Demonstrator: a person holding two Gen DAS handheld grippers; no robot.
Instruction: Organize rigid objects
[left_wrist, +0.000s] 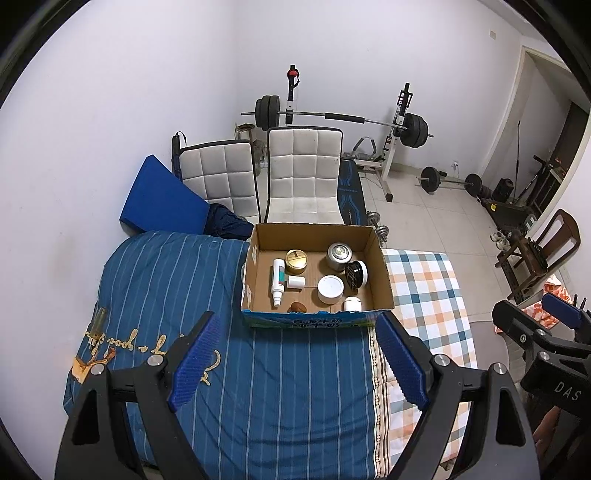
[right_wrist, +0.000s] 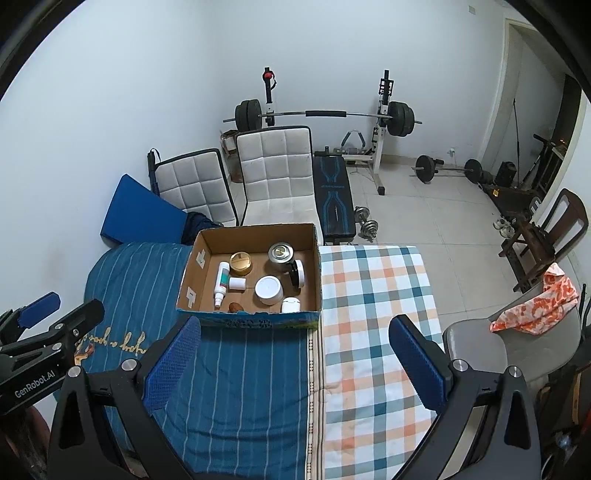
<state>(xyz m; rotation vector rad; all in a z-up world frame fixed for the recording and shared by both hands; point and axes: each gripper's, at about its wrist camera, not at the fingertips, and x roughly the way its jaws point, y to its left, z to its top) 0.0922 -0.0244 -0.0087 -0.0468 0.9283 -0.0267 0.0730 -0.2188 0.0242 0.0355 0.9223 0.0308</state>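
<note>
An open cardboard box (left_wrist: 382, 275) (right_wrist: 192, 269) sits on the bed at its far end. Inside lie a white spray bottle (left_wrist: 277, 282) (right_wrist: 221, 283), a gold tin (left_wrist: 296, 260) (right_wrist: 241, 263), a silver tin (left_wrist: 339, 254) (right_wrist: 280, 253), a black-lidded jar (left_wrist: 355, 273) (right_wrist: 297, 273), a white round jar (left_wrist: 330, 288) (right_wrist: 269, 289) and several smaller items. My left gripper (left_wrist: 298, 356) hovers open over the blue striped cover, short of the box, nothing between its fingers. My right gripper (right_wrist: 295, 363) is open too, above the seam between the covers.
The blue striped cover (left_wrist: 258, 387) (right_wrist: 236, 387) meets a checked sheet (left_wrist: 424, 295) (right_wrist: 373, 295). Two white chairs (left_wrist: 303, 173) (right_wrist: 275, 173) stand just beyond the box. A barbell rack (left_wrist: 395, 122) (right_wrist: 380, 122), dumbbells and a wooden chair (right_wrist: 546, 236) fill the floor to the right.
</note>
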